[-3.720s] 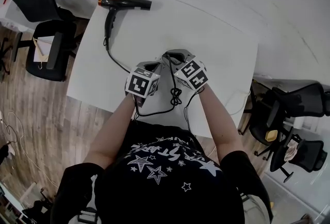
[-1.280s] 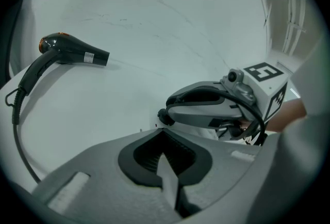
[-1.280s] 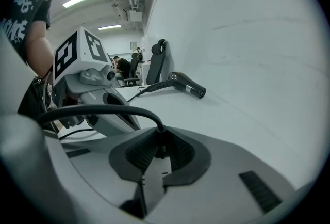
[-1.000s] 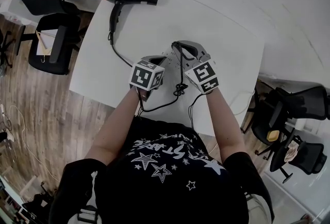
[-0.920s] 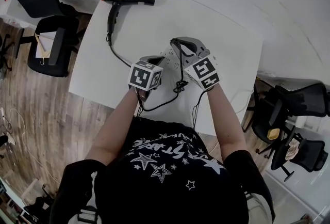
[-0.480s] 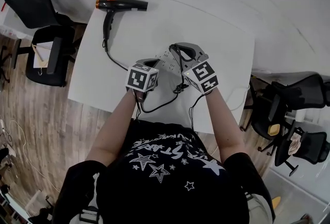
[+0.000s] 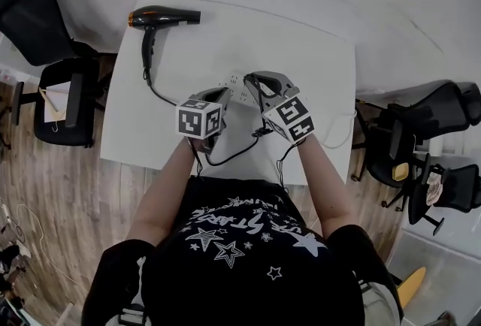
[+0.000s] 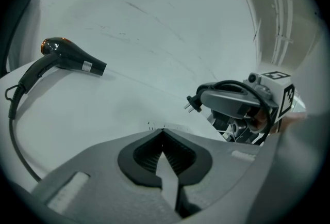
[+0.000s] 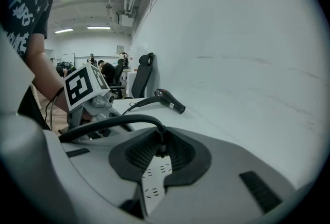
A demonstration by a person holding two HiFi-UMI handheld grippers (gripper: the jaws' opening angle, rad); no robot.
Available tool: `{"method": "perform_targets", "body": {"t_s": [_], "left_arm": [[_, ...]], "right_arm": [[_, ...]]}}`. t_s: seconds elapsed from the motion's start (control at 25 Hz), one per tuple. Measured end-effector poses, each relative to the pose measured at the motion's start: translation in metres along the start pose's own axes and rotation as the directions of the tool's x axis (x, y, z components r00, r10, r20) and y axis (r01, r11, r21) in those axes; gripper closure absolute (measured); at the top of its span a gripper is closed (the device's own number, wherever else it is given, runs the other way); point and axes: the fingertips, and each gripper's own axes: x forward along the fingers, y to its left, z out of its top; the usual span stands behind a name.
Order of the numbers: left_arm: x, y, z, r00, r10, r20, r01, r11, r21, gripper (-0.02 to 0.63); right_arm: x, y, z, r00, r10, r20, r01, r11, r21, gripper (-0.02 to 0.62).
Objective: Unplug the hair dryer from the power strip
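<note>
A black hair dryer (image 7: 161, 16) (image 8: 72, 58) (image 9: 167, 98) lies at the table's far left corner. Its black cord (image 7: 161, 95) runs toward me, loops by the near edge and rises to my right gripper (image 7: 259, 80) (image 9: 161, 138). That gripper is shut on the black plug (image 8: 192, 104), whose prongs point out into free air. The white power strip (image 7: 234, 83) (image 9: 154, 187) lies just below it. My left gripper (image 7: 223, 94) (image 8: 164, 130) is shut, its tips at the strip's left end.
The white table (image 7: 301, 39) stands against a white wall. Black office chairs stand to the left (image 7: 64, 88) and right (image 7: 421, 129) on the wooden floor. A tied bundle of cord (image 7: 259, 133) hangs between my grippers.
The head camera has drifted, so the table and dryer sit further left in view. Both grippers stay at the power strip, the right one still shut on the plug.
</note>
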Motion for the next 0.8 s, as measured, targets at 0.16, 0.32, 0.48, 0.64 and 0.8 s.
{"method": "perform_targets", "body": {"t_s": [0.16, 0.32, 0.48, 0.64, 0.8], "left_arm": [[-0.012, -0.006, -0.004, 0.999, -0.033, -0.009, 0.033, 0.999, 0.016, 0.598], [-0.023, -0.006, -0.023, 0.997, -0.046, -0.062, 0.05, 0.996, 0.07, 0.598], [-0.027, -0.011, -0.033, 0.992, -0.096, -0.08, 0.103, 0.99, 0.092, 0.598], [-0.034, -0.022, -0.031, 0.986, -0.153, -0.067, 0.16, 0.98, 0.121, 0.598], [-0.052, -0.035, -0.032, 0.983, -0.178, -0.036, 0.181, 0.975, 0.129, 0.598]], "right_arm": [[-0.008, 0.007, 0.002, 0.999, -0.039, -0.007, 0.039, 0.999, 0.005, 0.535], [-0.018, 0.018, -0.001, 0.995, -0.101, -0.017, 0.102, 0.994, 0.048, 0.535], [-0.037, 0.023, -0.012, 0.984, -0.176, -0.021, 0.178, 0.975, 0.133, 0.535], [-0.06, 0.026, -0.032, 0.97, -0.239, -0.05, 0.244, 0.944, 0.221, 0.535], [-0.081, 0.03, -0.047, 0.958, -0.276, -0.074, 0.286, 0.929, 0.233, 0.535]]}}
